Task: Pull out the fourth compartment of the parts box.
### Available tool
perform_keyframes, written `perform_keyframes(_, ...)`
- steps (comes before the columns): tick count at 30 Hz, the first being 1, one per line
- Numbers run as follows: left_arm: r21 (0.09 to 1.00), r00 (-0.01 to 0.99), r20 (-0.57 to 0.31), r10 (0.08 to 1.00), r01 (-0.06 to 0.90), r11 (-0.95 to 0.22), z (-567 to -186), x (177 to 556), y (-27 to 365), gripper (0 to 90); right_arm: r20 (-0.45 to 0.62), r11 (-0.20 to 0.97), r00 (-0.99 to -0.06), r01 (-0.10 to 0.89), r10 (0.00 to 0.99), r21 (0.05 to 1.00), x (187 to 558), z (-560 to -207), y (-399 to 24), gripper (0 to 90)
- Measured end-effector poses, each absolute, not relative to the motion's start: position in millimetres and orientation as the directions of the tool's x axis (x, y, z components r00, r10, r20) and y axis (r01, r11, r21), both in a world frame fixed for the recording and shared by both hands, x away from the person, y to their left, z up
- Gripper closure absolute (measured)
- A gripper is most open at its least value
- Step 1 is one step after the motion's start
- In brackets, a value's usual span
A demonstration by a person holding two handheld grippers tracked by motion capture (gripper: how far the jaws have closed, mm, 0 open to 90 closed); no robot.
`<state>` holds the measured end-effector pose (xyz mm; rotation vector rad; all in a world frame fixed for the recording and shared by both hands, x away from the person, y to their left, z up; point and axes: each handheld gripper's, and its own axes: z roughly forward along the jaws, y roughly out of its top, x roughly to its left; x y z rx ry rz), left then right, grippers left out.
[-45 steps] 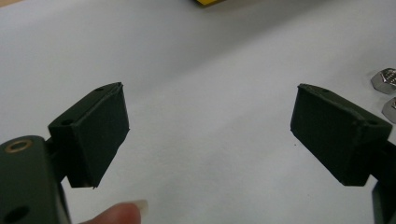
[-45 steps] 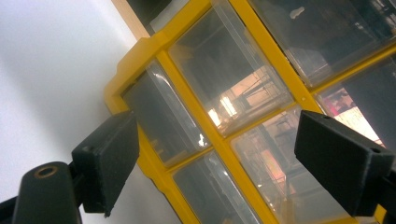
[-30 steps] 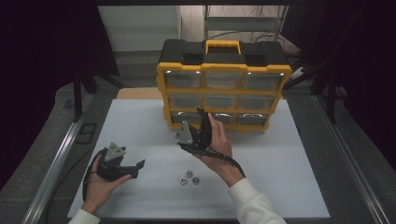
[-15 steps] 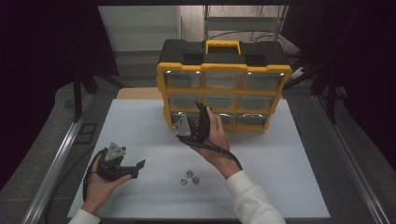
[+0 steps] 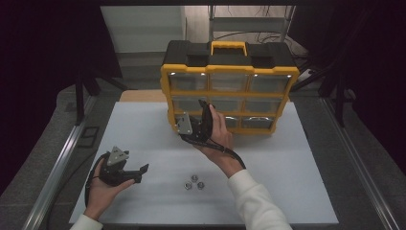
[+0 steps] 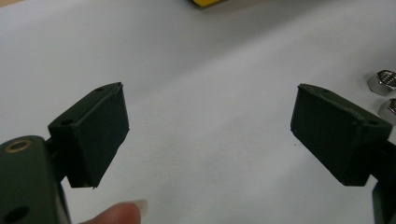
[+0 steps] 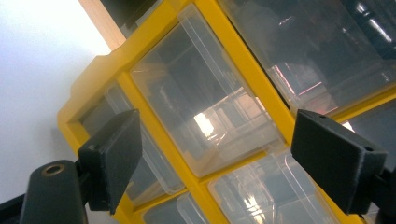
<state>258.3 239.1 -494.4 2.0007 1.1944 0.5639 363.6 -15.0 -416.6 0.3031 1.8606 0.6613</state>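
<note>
Now we have brought the right gripper (image 5: 207, 111) closer to the yellow drawer cabinet (image 5: 230, 76), jaws spread wide around a clear drawer (image 7: 205, 112) straight ahead, ready to pull it, while the left gripper (image 5: 141, 168) rests released beside the nuts (image 5: 194, 182).

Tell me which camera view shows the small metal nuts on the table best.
The high view: all three nuts lie together on the white table, between both hands. The left gripper view catches two nuts cut off at its right edge. The right gripper view faces the yellow drawer cabinet.
</note>
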Motion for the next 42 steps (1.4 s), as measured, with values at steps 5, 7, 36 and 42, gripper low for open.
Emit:
perform_keyframes(5, 0.769, 0.473, 0.004, 0.881, 0.562, -0.306, -494.5, 258.4, 239.1, 12.2, -0.781, 0.815, -0.375, -0.103, 0.499, 0.57, 366.2, -415.4, -14.2, 17.4)
perform_keyframes(7, 0.769, 0.473, 0.004, 0.881, 0.562, -0.305, -494.6, 258.4, 239.2, 12.2, -0.78, 0.813, -0.373, -0.103, 0.503, 0.573, 367.2, -415.3, -13.6, 17.6)
perform_keyframes(36, 0.768, 0.475, 0.003, 0.88, 0.563, -0.307, -494.5, 258.4, 238.9, 12.2, -0.793, 0.828, -0.359, -0.088, 0.492, 0.554, 387.7, -417.1, -11.6, 19.3)
perform_keyframes(42, 0.769, 0.475, 0.001, 0.88, 0.562, -0.305, -494.6, 258.5, 239.2, 12.2, -0.798, 0.833, -0.36, -0.09, 0.484, 0.546, 392.1, -417.2, -9.9, 19.3)
